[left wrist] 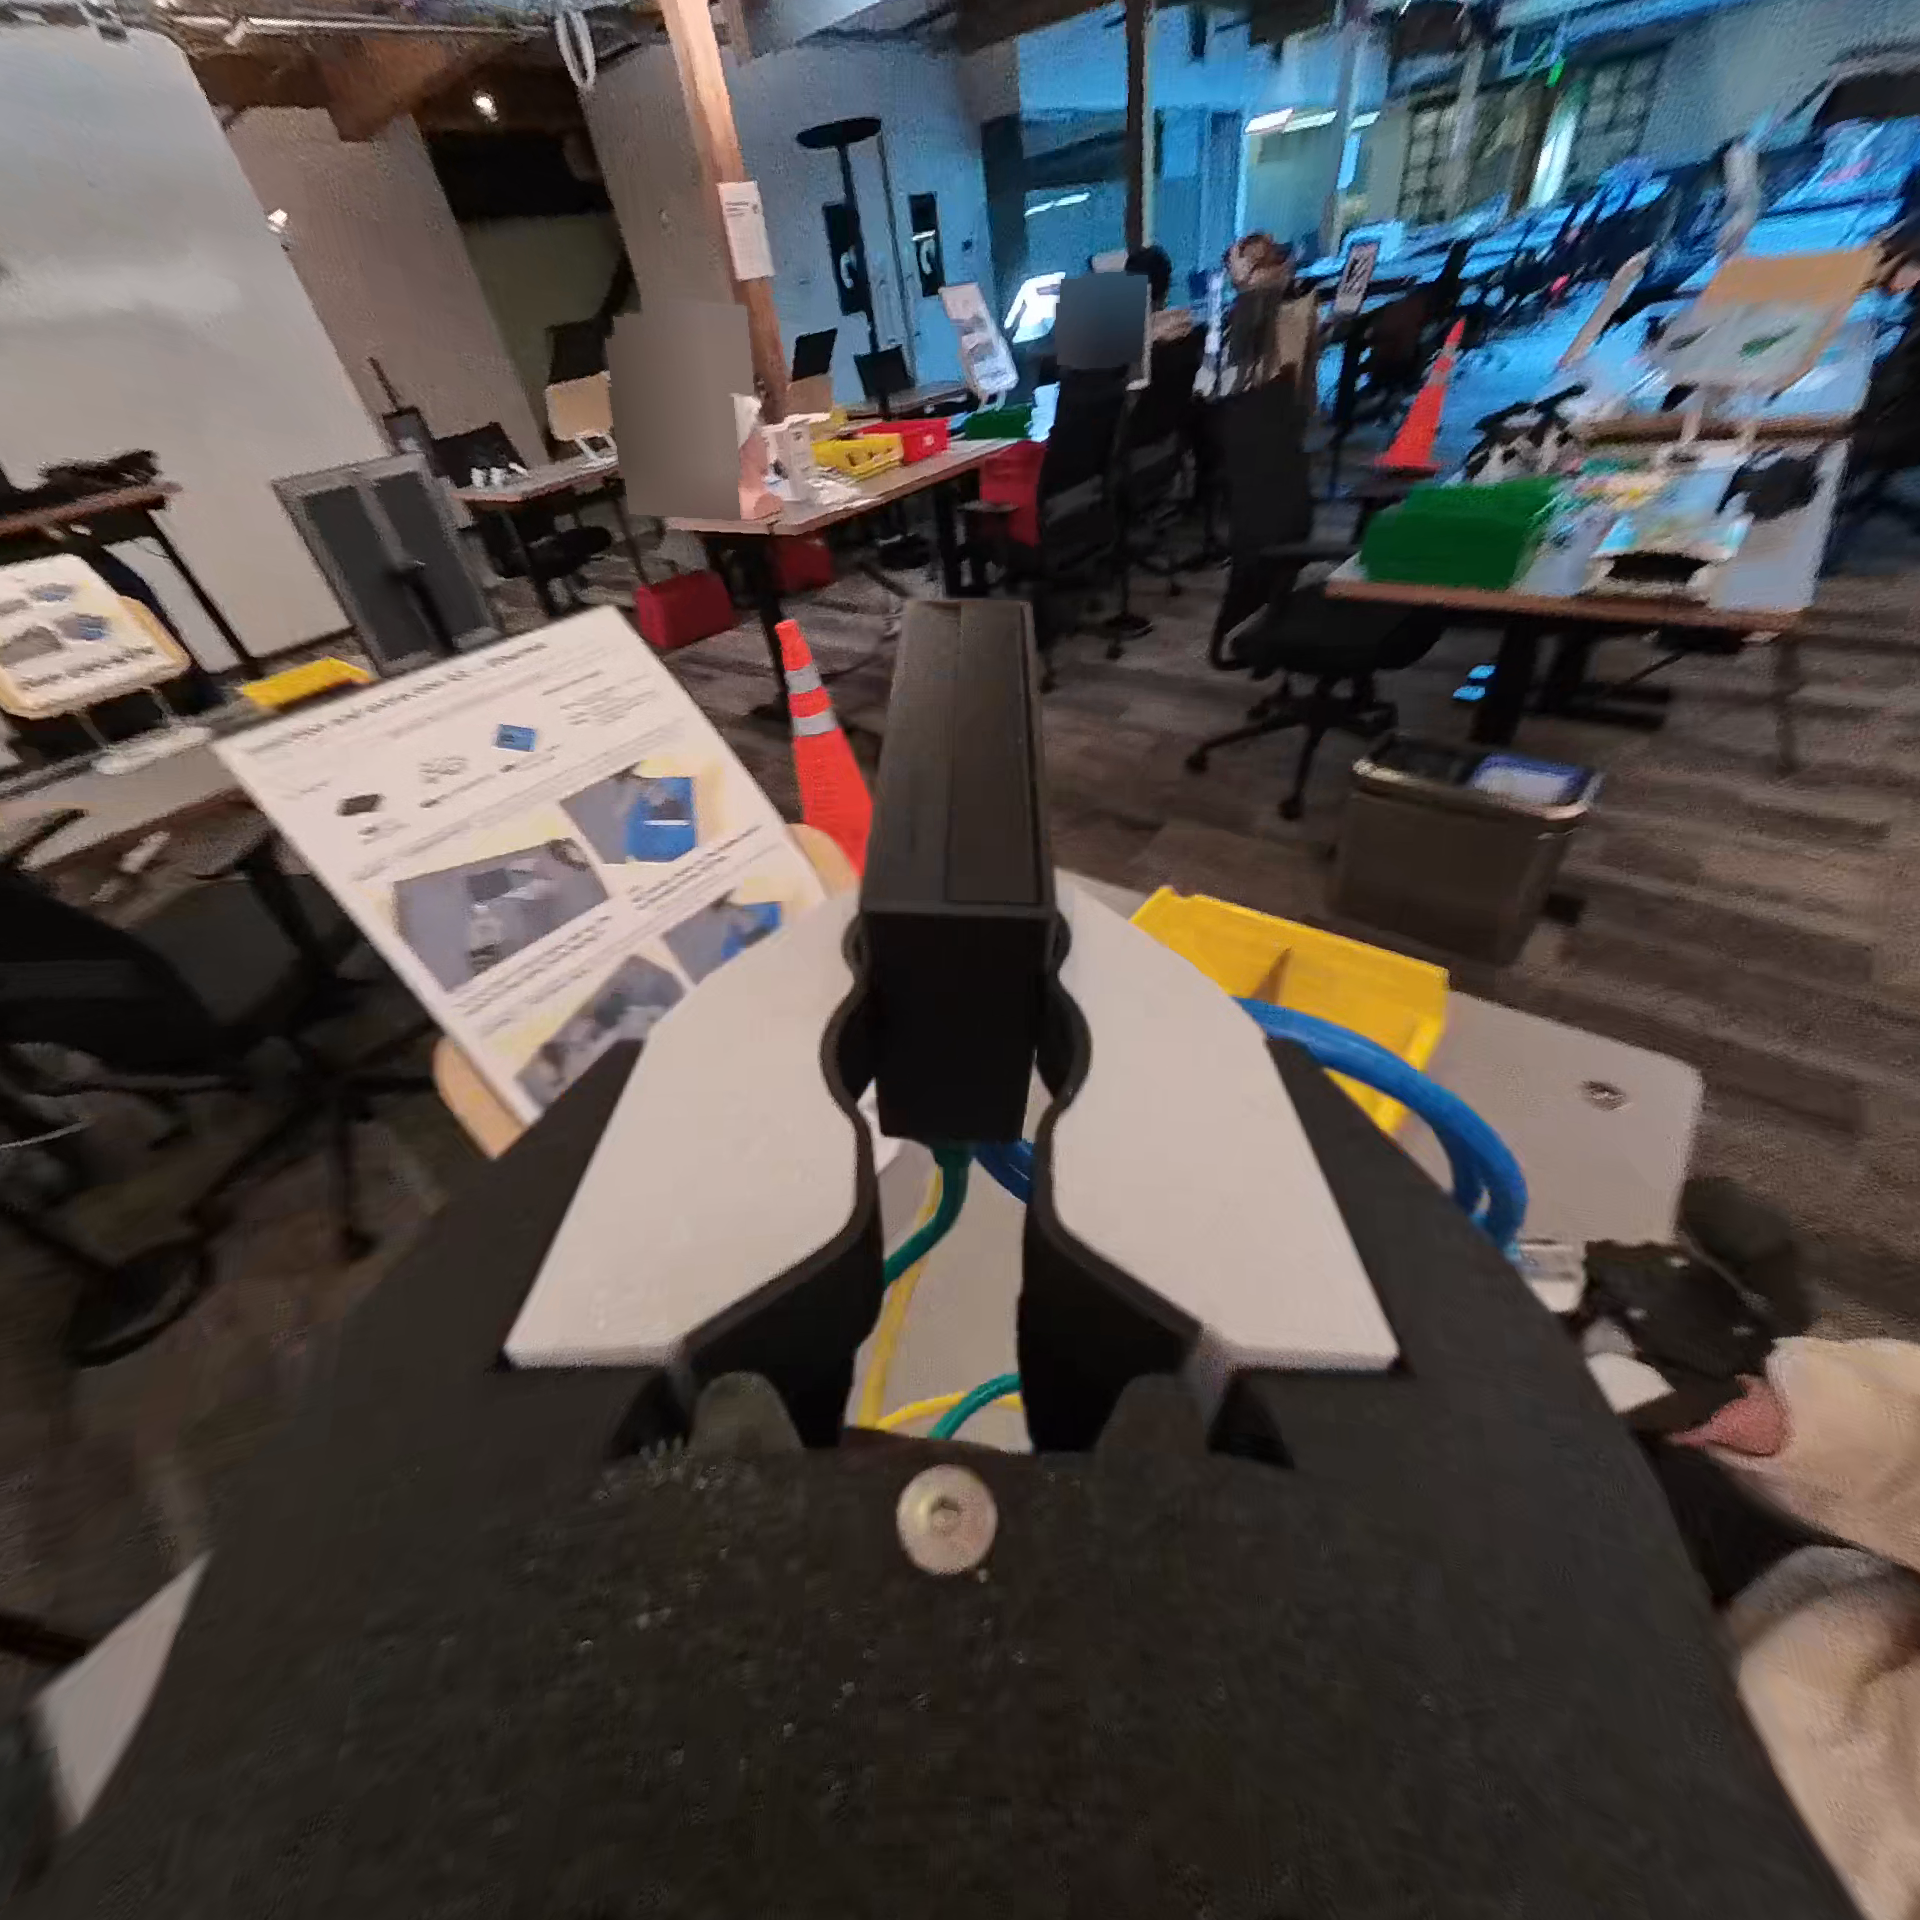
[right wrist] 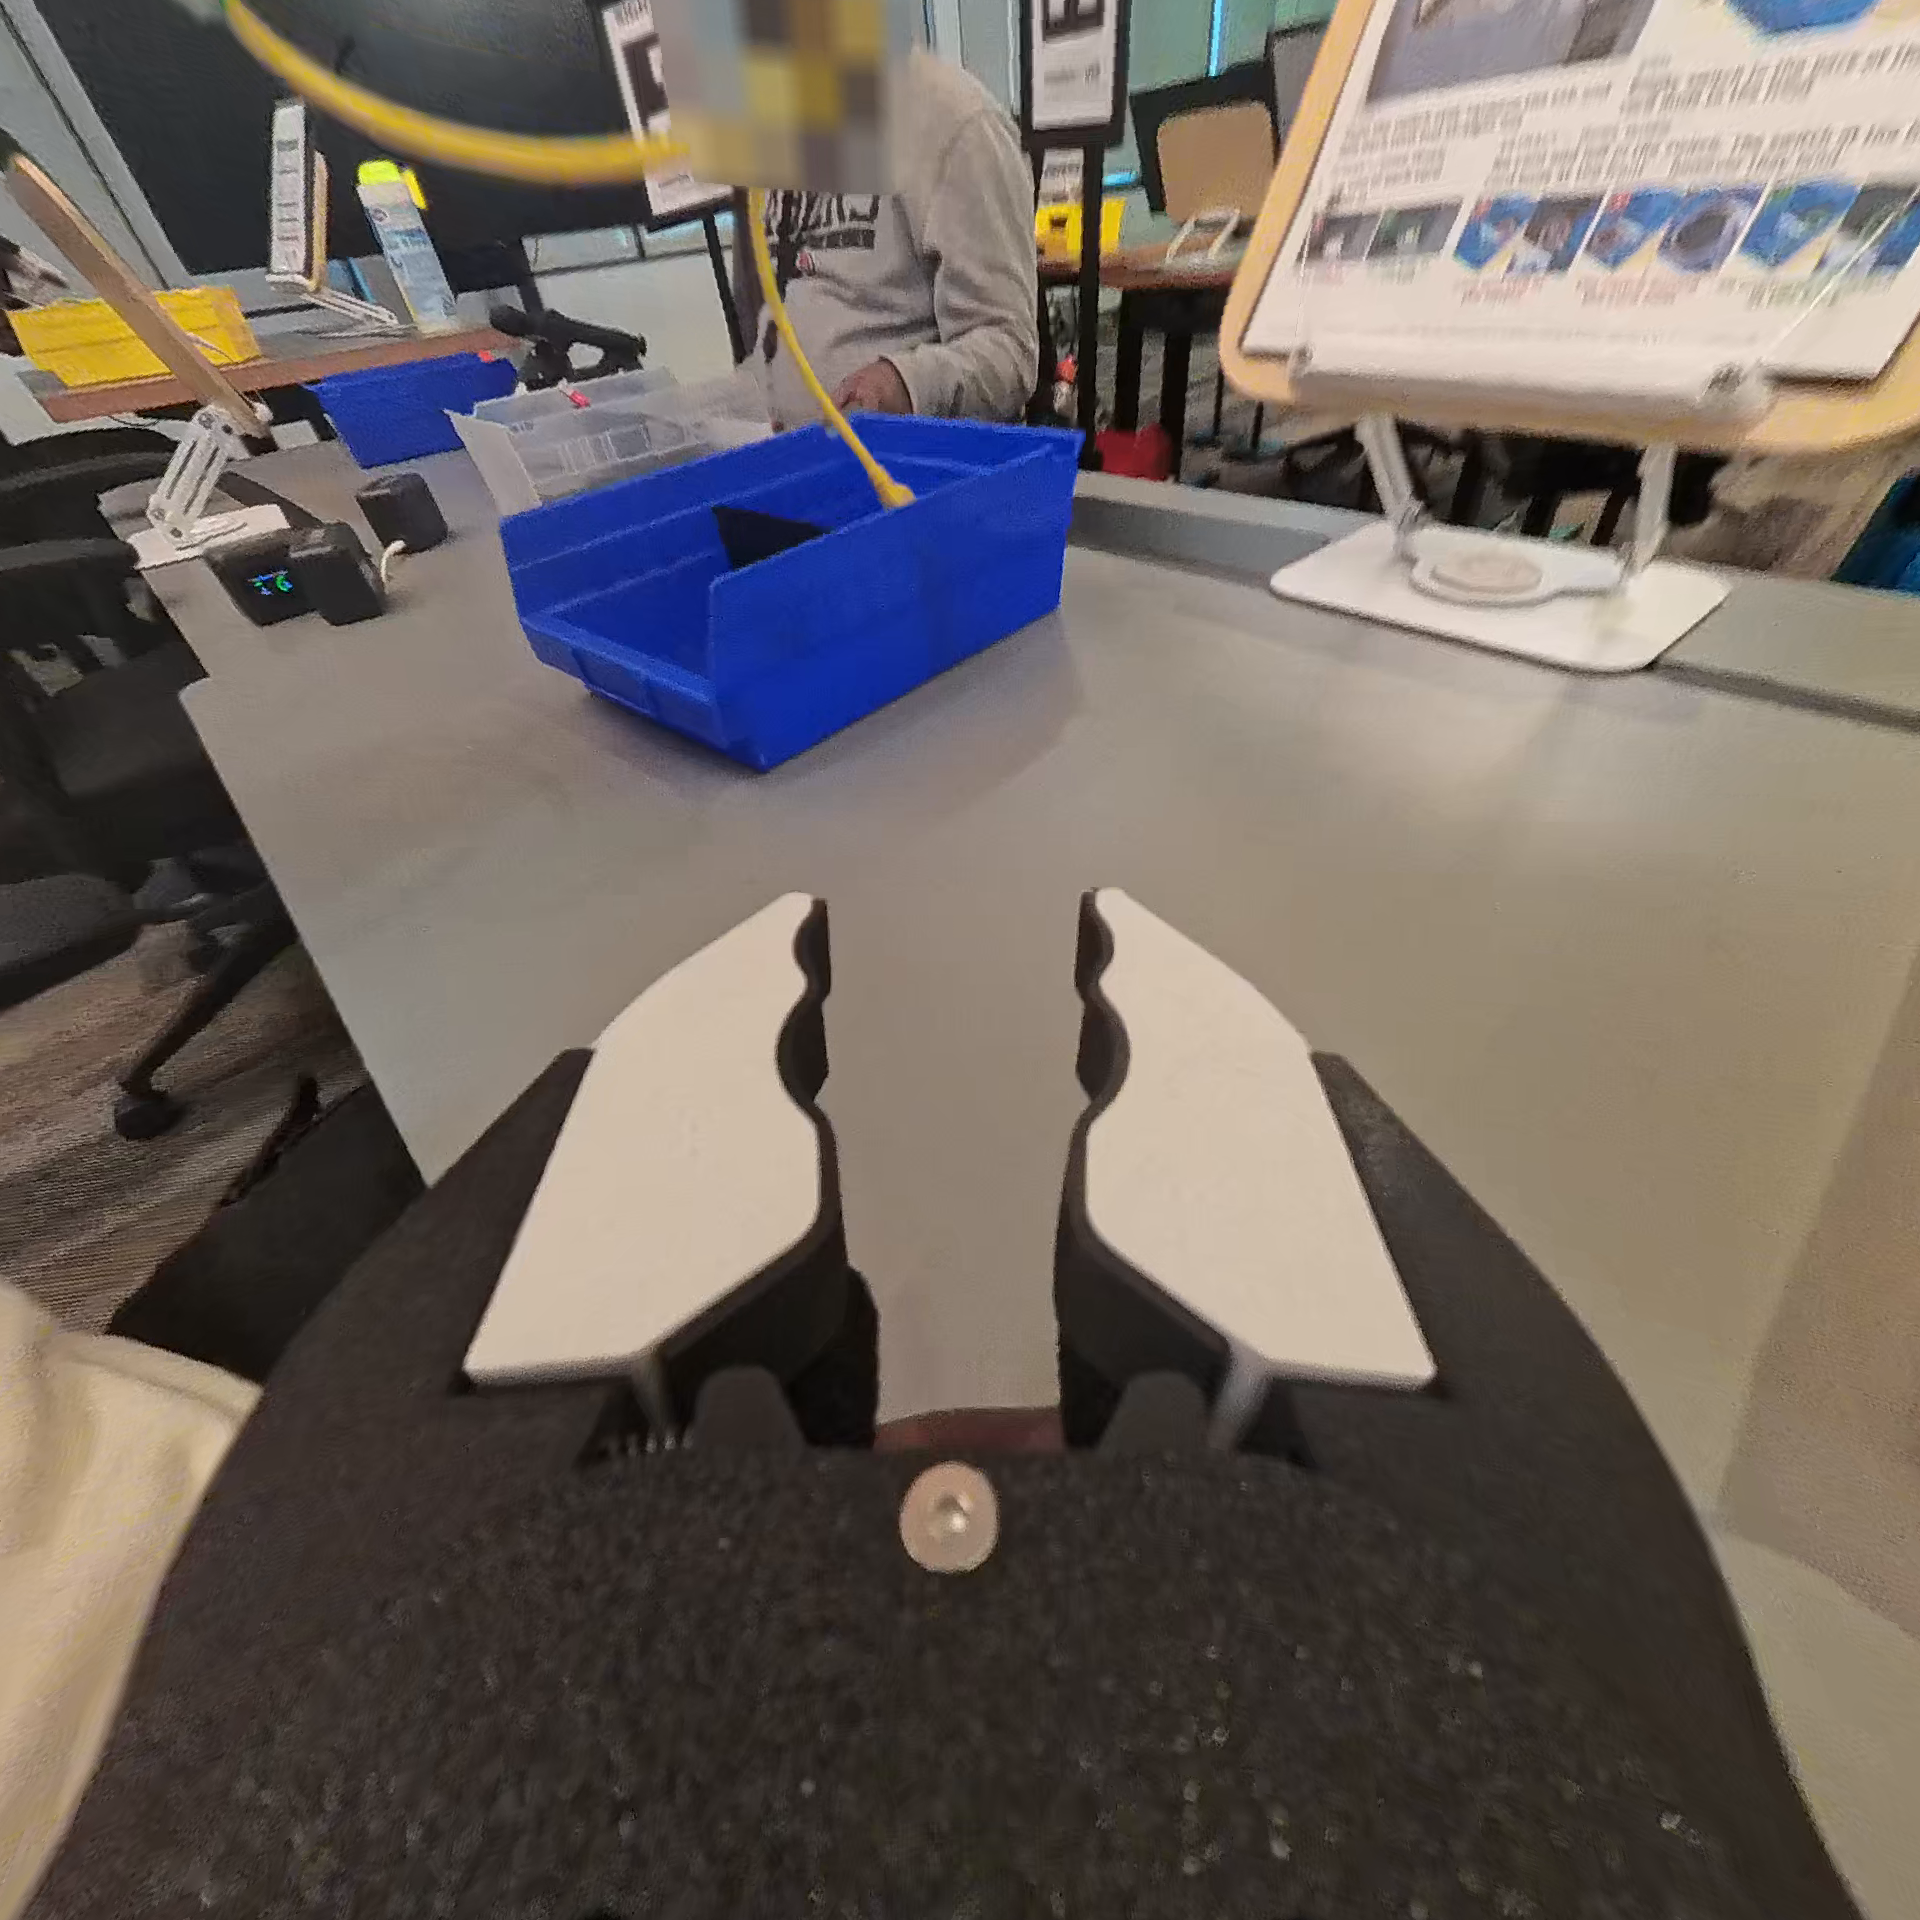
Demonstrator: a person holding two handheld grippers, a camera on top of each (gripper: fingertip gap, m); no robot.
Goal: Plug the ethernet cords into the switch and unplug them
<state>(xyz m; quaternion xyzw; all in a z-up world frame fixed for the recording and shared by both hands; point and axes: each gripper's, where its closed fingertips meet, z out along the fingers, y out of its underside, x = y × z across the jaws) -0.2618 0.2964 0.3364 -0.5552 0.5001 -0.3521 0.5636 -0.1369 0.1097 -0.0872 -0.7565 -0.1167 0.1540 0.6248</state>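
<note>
Clamped in the left claw [left wrist: 956, 1039], the long black box-shaped switch [left wrist: 961, 831] is held aloft, likely steadied for plugging; blue, green and yellow cords [left wrist: 1434, 1122] trail beneath. Right claw [right wrist: 951, 997] hovers apart, empty, over the grey bench [right wrist: 1351, 883]; a yellow ethernet cord [right wrist: 810, 384] dangles into the blue plastic bin [right wrist: 831, 634].

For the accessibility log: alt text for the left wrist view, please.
The left gripper is shut on a black switch, lifted above a grey table. Blue, green and yellow cords trail below, beside a yellow bin.
</note>
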